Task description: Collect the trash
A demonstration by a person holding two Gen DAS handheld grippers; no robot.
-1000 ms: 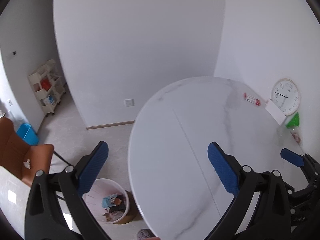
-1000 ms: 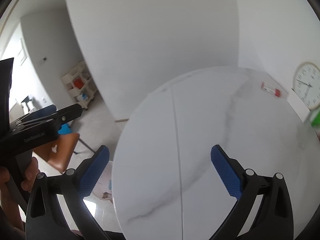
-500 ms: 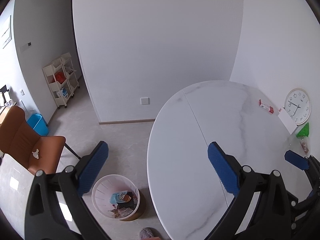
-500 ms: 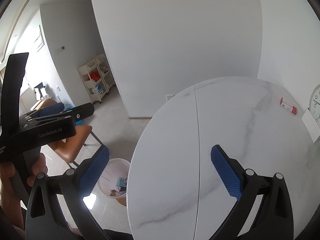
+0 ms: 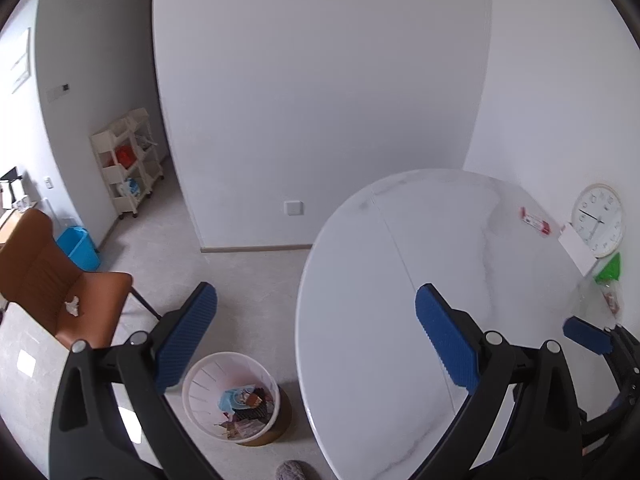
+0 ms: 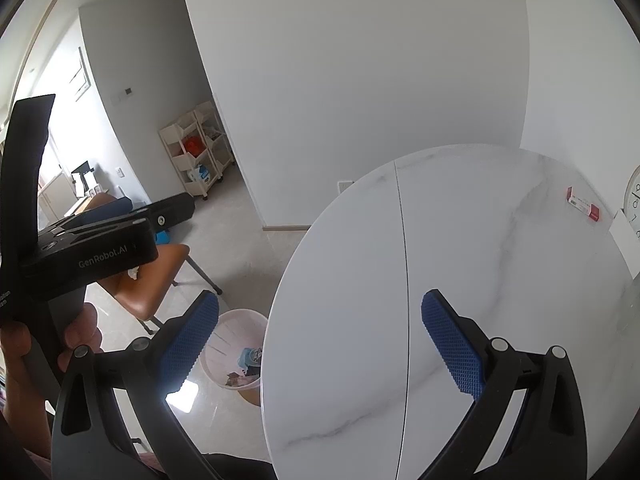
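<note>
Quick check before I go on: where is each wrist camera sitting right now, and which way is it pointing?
Left wrist: on the left gripper, above the floor by the table edge, looking down at the trash bin and chair; own open blue pads show.
Right wrist: on the right gripper, over the table's near edge, facing the far wall; own open pads and the left hand show.
Shared: table, bin, chair, red packet, clock.

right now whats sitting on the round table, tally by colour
red and white: 1, small box
white: 2, clock, flat card
green: 1, wrapper
clear: 1, plastic bag
total: 5
</note>
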